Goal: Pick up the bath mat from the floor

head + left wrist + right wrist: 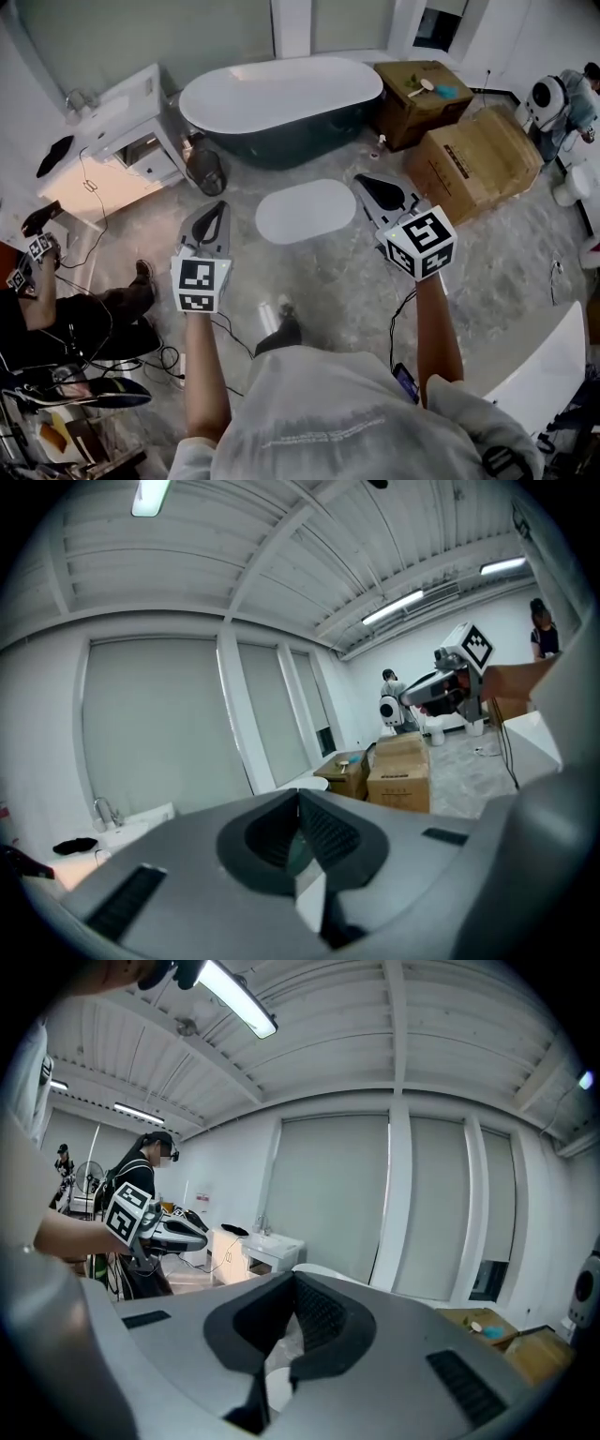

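Bath mat [305, 211]: flat on the floor [323, 286], beside the bathtub [281, 98].
Left gripper [218, 211]: clenched, empty.
Right gripper [370, 185]: clenched, empty.

The marbled grey floor [337, 281] carries a white oval bath mat [306, 210]. A dark bathtub [300, 141] stands just beyond it, two cardboard boxes [473, 164] at the right, and black cables [234, 336] nearer.

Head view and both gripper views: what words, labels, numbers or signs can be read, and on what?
No text is readable in any view.
Nearer cardboard box: print on top, too small to read.
Person's shirt: pale line of print across the back, too blurred to read.
Left marker cube and right marker cube: square code patterns, no letters.
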Tool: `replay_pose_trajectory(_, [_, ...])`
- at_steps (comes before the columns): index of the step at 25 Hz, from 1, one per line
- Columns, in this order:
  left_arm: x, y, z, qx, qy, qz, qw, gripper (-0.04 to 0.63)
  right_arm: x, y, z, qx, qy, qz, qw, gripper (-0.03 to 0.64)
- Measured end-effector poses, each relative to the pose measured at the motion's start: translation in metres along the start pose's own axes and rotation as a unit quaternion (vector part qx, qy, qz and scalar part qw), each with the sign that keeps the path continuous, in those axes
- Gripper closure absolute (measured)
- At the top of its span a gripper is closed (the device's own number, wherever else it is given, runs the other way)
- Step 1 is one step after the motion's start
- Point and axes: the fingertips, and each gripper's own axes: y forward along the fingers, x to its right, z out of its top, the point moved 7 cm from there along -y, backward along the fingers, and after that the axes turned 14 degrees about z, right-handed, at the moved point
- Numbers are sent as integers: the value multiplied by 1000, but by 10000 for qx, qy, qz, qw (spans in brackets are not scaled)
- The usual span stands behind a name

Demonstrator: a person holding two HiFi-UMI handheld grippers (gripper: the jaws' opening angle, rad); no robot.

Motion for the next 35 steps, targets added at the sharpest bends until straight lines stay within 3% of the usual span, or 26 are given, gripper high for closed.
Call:
replay_pose_trajectory(11, [-65,127,-22,-170,-104,-79,9998,578,87,103,23,664,608,-145,9958,603])
replay_pose_trajectory(15, [-82,151,-36,-319,-141,-78,9994,578,101,138,17,270,377,-198,9987,603])
replay_pose_trajectory(21, [-103,191,-62,-600,-201,-141,9979,578,124,193,1,-109,436,-177,9988,601])
replay_pose_trajectory(26, [-95,221,-86,-930,-260,-199,9951,578,149,221,-21,-483,446,-62,9978,601])
replay_pose_trajectory(35, [-85,290,-118,-1321,-479,-74,9900,578,210,282,-60,-674,565,305,9957,601])
